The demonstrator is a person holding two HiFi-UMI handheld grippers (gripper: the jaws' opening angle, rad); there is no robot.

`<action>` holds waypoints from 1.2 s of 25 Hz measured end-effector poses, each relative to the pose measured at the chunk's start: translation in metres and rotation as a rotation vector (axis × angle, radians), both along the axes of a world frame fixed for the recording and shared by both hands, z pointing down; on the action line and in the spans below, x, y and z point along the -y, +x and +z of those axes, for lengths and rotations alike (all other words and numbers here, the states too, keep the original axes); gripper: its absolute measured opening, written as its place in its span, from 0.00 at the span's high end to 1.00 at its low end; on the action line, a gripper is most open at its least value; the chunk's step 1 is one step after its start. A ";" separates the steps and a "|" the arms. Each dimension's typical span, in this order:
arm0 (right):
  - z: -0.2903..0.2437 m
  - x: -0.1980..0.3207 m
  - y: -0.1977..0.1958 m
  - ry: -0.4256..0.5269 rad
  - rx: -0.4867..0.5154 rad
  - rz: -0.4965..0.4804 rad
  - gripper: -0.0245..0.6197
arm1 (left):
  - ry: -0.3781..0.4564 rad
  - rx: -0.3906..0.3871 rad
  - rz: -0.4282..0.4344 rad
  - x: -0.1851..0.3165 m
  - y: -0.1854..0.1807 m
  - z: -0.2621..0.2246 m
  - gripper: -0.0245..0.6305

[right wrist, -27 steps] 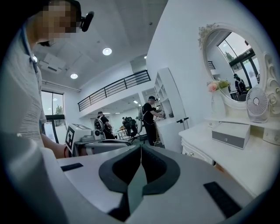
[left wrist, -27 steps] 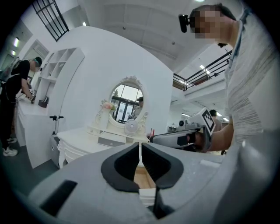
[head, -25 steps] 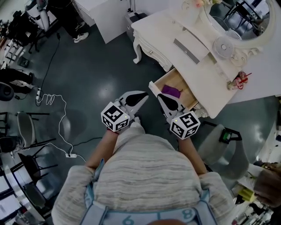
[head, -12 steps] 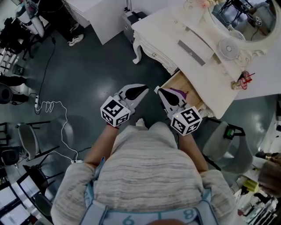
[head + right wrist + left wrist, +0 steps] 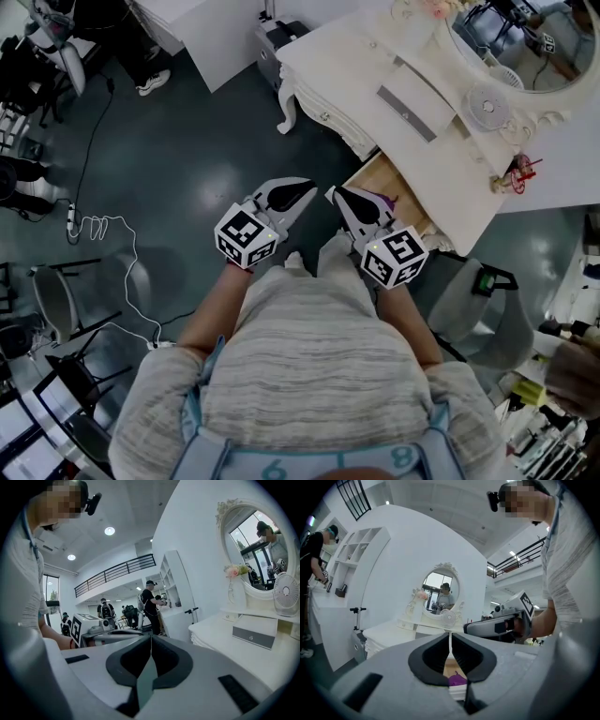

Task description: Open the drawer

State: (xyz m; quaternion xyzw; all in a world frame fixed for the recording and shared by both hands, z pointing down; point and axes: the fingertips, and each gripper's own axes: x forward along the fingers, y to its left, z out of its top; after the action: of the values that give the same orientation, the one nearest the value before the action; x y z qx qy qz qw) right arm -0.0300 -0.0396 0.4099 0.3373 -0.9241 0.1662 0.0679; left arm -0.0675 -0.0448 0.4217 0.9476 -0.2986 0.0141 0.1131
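Observation:
The drawer [image 5: 384, 176] of the white vanity table [image 5: 356, 56] stands pulled out, its wooden inside showing with a purple cloth [image 5: 377, 198] in it. My right gripper [image 5: 333, 194] hovers at the drawer's front corner, jaws shut and empty. My left gripper [image 5: 307, 190] hangs beside it over the dark floor, also shut and empty. In the left gripper view the shut left gripper [image 5: 450, 641] points at the vanity; the purple cloth [image 5: 457, 680] peeks through below the tips, and the right gripper [image 5: 501, 625] floats at right. In the right gripper view the right gripper [image 5: 151, 641] is shut.
On the vanity top sit a grey box [image 5: 410, 100], a small fan [image 5: 487, 105] and an oval mirror [image 5: 525, 37]. A cable [image 5: 103, 225] and chairs [image 5: 56, 272] lie on the floor at left. A white cabinet [image 5: 216, 28] stands at the back. People stand in the background [image 5: 150, 604].
Both grippers have drawn back a little from the drawer front toward the person's body, staying shut. The drawer stays open with the cloth inside.

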 end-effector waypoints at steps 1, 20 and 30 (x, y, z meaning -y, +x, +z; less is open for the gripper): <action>0.001 0.002 0.001 -0.003 -0.001 -0.001 0.95 | -0.003 -0.001 -0.002 0.003 0.001 0.001 0.92; 0.017 0.061 0.019 -0.022 -0.004 -0.041 0.95 | -0.027 0.052 -0.043 0.061 0.019 0.020 0.92; 0.026 0.081 0.023 -0.010 -0.021 -0.062 0.95 | -0.019 0.109 -0.061 0.087 0.028 0.042 0.92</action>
State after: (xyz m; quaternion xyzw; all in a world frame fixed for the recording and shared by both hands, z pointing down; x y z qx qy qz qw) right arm -0.0070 -0.1208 0.4363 0.3096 -0.9326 0.1651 0.0842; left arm -0.0399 -0.1318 0.4640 0.9348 -0.3327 0.0652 0.1058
